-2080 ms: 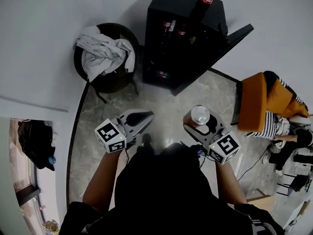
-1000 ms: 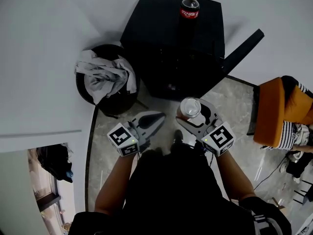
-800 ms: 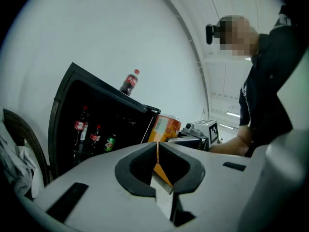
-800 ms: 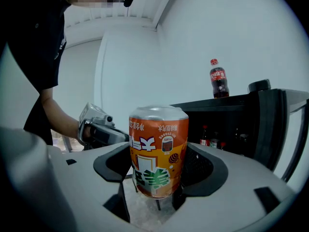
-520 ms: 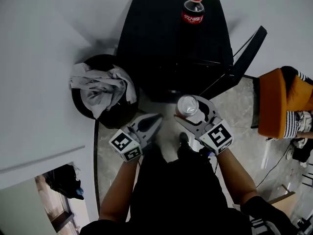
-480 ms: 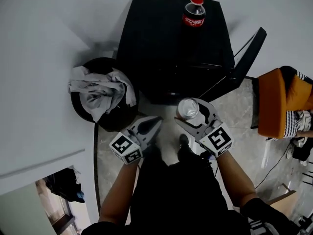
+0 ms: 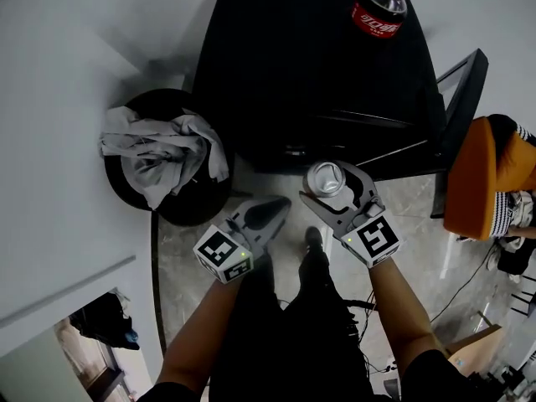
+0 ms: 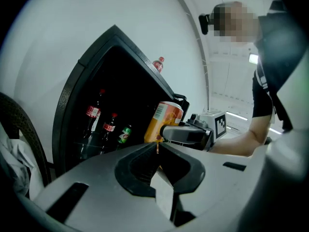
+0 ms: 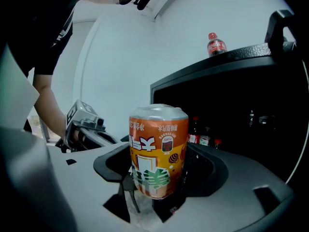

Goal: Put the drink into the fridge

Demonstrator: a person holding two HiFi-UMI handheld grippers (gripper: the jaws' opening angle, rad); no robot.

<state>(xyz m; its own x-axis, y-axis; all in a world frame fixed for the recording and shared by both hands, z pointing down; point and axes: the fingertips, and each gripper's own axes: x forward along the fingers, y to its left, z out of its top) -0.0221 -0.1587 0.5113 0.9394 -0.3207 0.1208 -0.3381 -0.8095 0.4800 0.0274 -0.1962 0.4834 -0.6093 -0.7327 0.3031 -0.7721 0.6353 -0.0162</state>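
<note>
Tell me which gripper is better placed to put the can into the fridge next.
The right gripper: its jaws hold the orange can, which faces the open fridge just ahead. The left gripper is shut and empty.

Person in black with two grey grippers

The left gripper [image 7: 283,204] and the right gripper [image 7: 328,179] are built alike. Each has a smooth pale grey plastic shell tapering to the jaws, a rounded black-lined hollow behind the tips, and dark slots cut into the flat sides. At the rear of each sits a white cube [image 7: 224,255] printed with black square markers, with a small green light glowing beside it. The person wears a black short-sleeved top [image 8: 263,81], black trousers [image 7: 314,279] and black shoes [image 7: 312,239]. A small black camera [image 8: 205,23] is mounted at the head.
</note>
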